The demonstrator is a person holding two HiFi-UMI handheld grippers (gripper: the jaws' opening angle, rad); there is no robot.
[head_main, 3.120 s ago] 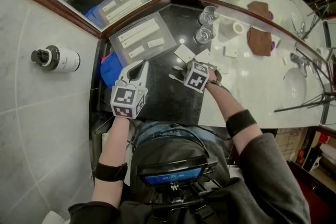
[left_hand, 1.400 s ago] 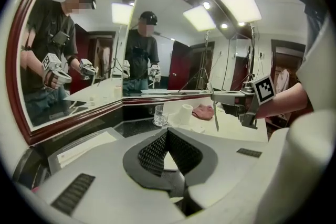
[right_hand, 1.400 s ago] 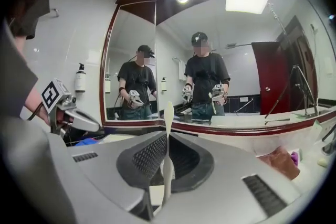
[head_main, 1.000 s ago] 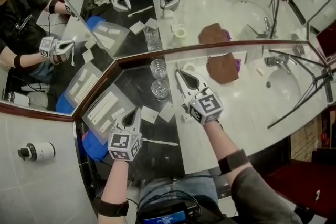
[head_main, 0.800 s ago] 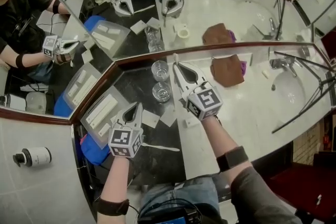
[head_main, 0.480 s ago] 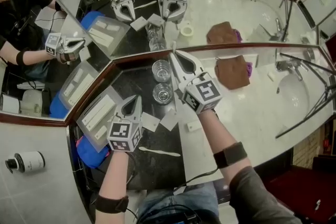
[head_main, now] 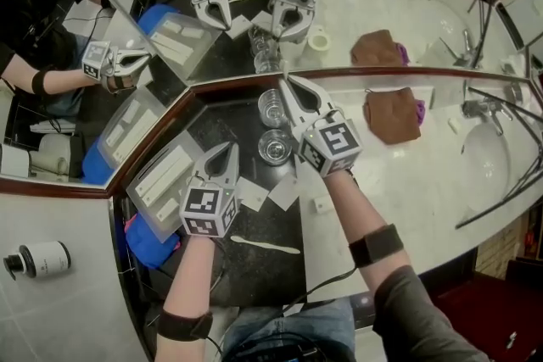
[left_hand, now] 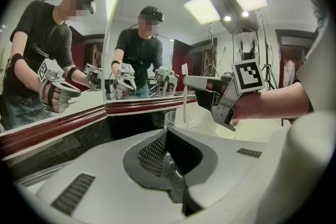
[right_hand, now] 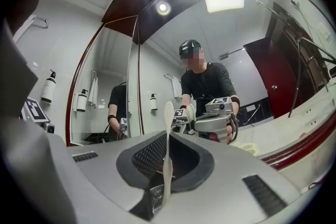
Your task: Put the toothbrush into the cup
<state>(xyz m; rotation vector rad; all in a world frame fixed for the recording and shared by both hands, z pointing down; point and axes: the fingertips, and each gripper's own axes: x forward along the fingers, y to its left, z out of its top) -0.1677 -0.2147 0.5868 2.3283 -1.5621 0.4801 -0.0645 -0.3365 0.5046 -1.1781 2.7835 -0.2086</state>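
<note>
White stick (head_main: 265, 245) lies loose on the black counter (head_main: 254, 275), nearest the person. I cannot tell what it is, and it is not part of this step.

Step in hand, by my reading: lower the toothbrush (right_hand: 167, 139) handle-first into a cup.
- Two candidates stand on the counter, the near glass cup (head_main: 276, 146) and the far glass cup (head_main: 273, 106), one behind the other and just left of the right gripper (head_main: 290, 93).
- The far one sits closest to the tips and is the likely target.
- Keep the brush upright and centre the handle end over the rim before going down, since a clipped rim could tip a light, clear glass.
- Let go only once the handle is well inside, so the brush leans on the wall instead of toppling out.
- From the right gripper view a glass shows under the handle end. I cannot tell whether the handle is already inside it.

Tongs, near to far:
- The left gripper (head_main: 226, 148) has its jaws fully together with nothing between them. It hovers over the counter beside the paper cards (head_main: 251, 194) and touches no cup.
- The right gripper has its jaws a narrow gap apart, pinching the toothbrush low on its handle, bristle end up, body roughly level, near the mirror (head_main: 339, 13) edge.
</note>
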